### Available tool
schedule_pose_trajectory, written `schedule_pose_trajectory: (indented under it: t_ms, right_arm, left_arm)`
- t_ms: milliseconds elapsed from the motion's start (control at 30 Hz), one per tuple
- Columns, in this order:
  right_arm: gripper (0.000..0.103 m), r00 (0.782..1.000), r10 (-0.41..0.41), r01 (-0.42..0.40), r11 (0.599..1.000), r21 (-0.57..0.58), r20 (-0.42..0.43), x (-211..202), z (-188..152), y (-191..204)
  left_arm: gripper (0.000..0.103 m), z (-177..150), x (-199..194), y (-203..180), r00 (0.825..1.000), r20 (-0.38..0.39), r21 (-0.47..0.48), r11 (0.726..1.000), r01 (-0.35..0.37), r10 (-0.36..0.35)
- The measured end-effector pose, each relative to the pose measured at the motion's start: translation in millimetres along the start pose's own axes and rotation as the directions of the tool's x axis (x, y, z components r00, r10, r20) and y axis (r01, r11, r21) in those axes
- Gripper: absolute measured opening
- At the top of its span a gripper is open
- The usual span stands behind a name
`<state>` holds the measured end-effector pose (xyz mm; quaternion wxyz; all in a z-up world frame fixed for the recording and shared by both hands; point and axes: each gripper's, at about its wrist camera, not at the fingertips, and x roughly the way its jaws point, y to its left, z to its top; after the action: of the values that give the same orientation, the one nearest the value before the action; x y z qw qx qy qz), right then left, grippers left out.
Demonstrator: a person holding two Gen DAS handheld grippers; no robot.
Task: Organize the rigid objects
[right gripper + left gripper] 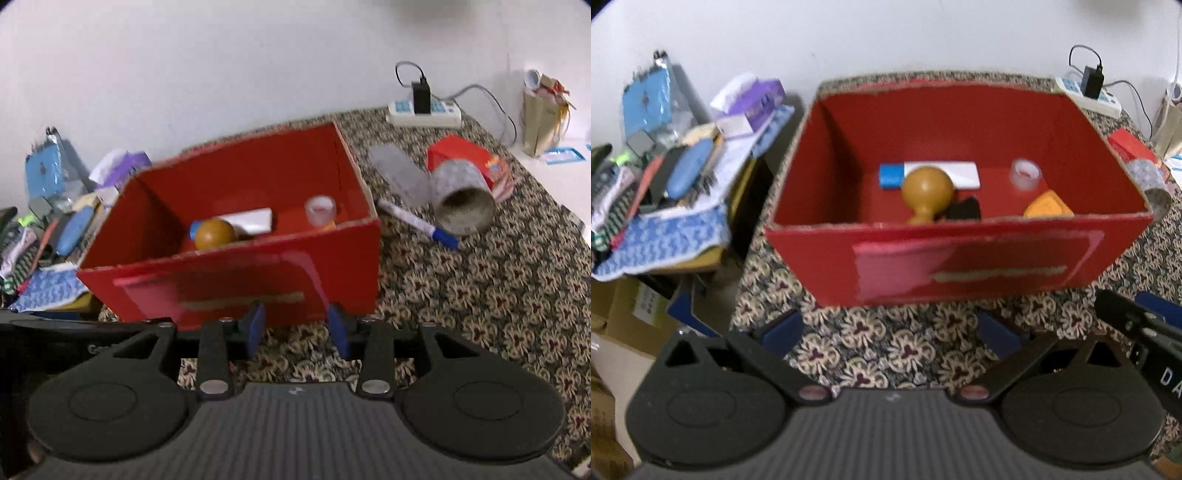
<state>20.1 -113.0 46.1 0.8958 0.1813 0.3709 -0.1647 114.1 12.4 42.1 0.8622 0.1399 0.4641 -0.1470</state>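
Observation:
A red cardboard box [960, 273] [236, 291] stands on the patterned table. Inside lie a wooden knob-shaped piece [926, 192] [215, 234], a blue and white block [931, 175], a clear tape roll [1026, 173] [320, 209], an orange piece [1048, 205] and a black piece [964, 209]. My left gripper [890, 330] is open and empty in front of the box. My right gripper [297, 330] is open and empty, close to the box's front wall. To the right of the box lie a blue-capped marker [419, 224], a patterned tube [463, 199], a grey flat piece [400, 174] and a small red box [469, 158].
A cluttered side stack [665, 177] with tissues, a blue case and cloth stands left of the table. A power strip [424, 110] with a charger lies at the back by the wall. A paper bag [543, 114] stands far right.

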Motion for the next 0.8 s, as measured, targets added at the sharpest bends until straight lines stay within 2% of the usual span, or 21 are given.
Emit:
schedule_pose_trajectory:
  t_ms: [167, 367, 500, 667, 800]
  right_arm:
    - [0.024, 0.997, -0.042, 0.042, 0.999, -0.01, -0.061, 7.7, -3.0, 2.3]
    - [0.025, 0.991, -0.057, 0.058, 0.998, -0.001, -0.121, 16.9, -7.3, 1.7]
    - [0.025, 0.99, -0.069, 0.068, 0.998, -0.007, -0.125, 18.3, -6.8, 2.3]
    - [0.025, 0.989, -0.084, 0.08, 0.996, -0.035, -0.123, 20.1, -3.4, 2.5]
    - [0.025, 0.991, -0.083, 0.079, 0.996, -0.046, -0.109, 17.8, 7.0, 0.5]
  left_arm:
    - [0.101, -3.7, 6.3, -1.9, 0.999, -0.041, 0.005, 1.0, -0.005, 0.005]
    - [0.101, -5.7, 7.7, 0.5, 0.999, -0.045, 0.004, 1.0, -0.004, 0.004]
    - [0.101, -4.6, 8.7, 0.5, 0.999, -0.033, 0.008, 0.999, -0.034, 0.034]
    - [0.101, 0.1, 8.2, 1.6, 0.999, -0.02, 0.004, 0.999, -0.032, 0.032]
    - [0.101, 14.5, -3.6, 4.9, 0.999, 0.032, 0.004, 0.999, -0.04, 0.04]
